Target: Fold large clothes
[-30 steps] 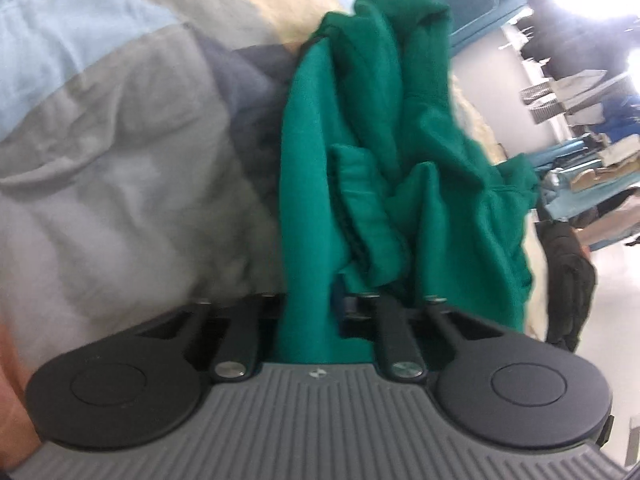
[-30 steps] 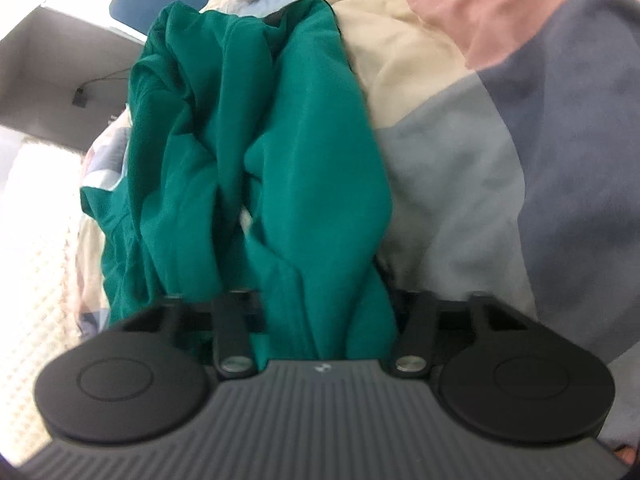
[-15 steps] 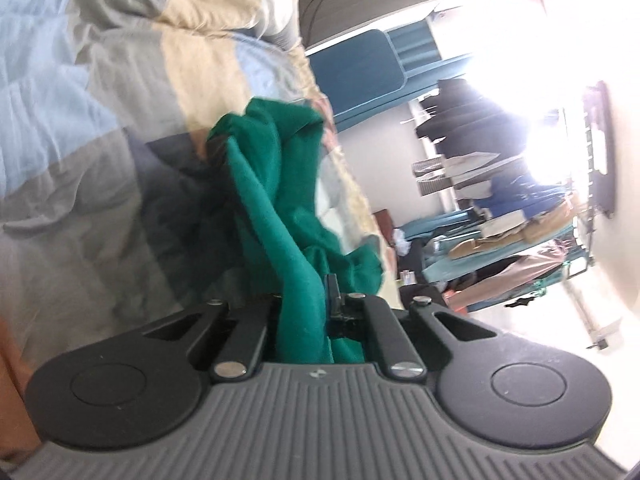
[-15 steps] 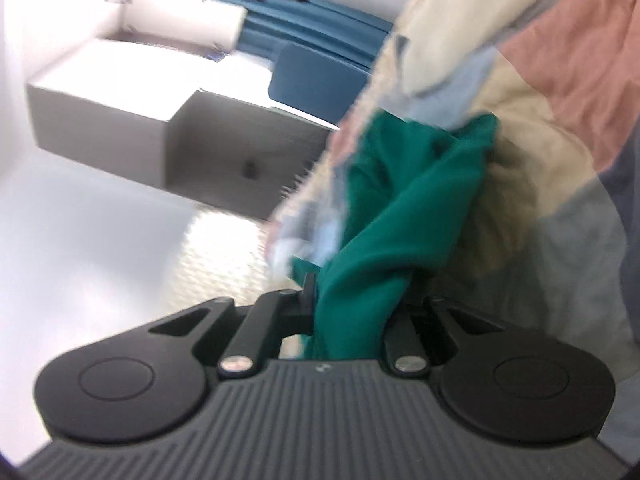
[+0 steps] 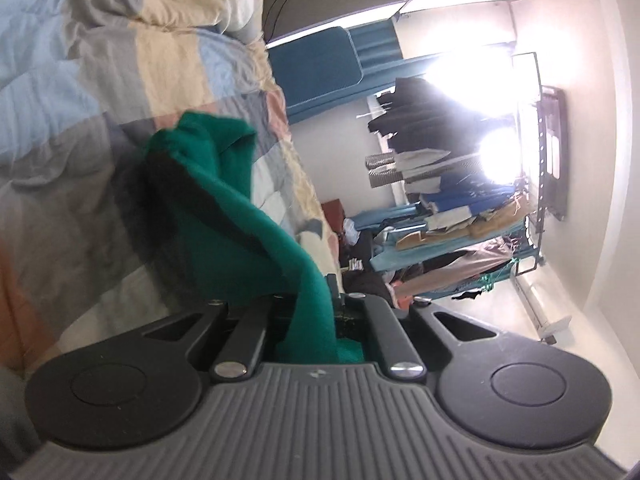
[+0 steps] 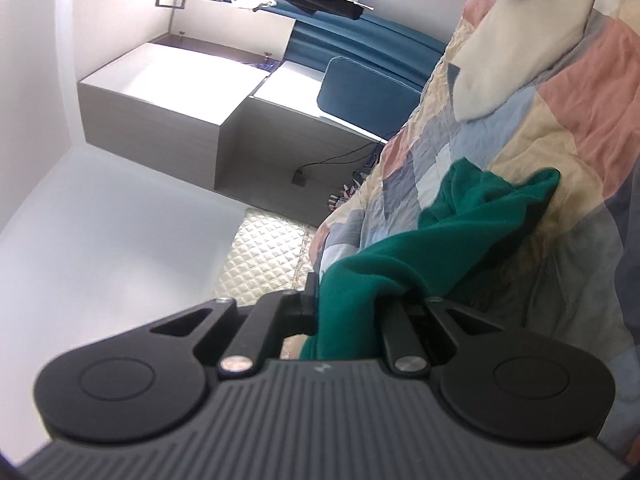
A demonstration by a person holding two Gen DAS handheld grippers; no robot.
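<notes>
A large green garment (image 5: 224, 216) lies bunched on a patchwork bed quilt (image 5: 80, 92). My left gripper (image 5: 310, 304) is shut on one part of its cloth, which runs from the jaws out to the heap. The same green garment shows in the right wrist view (image 6: 448, 236), stretched from the heap on the quilt (image 6: 580, 128) into my right gripper (image 6: 348, 308), which is shut on it. The fingertips of both grippers are hidden by the cloth.
A blue headboard (image 5: 320, 68) and a rack of hanging clothes (image 5: 452, 208) stand beyond the bed in the left wrist view. In the right wrist view a grey cabinet (image 6: 192, 120) and a quilted mattress side (image 6: 264, 256) are to the left, a white pillow (image 6: 520, 40) at the top.
Both grippers have lifted and tilted while holding the cloth. The garment has been drawn out from a wide heap into narrower stretched bands, and the room now shows behind it.
</notes>
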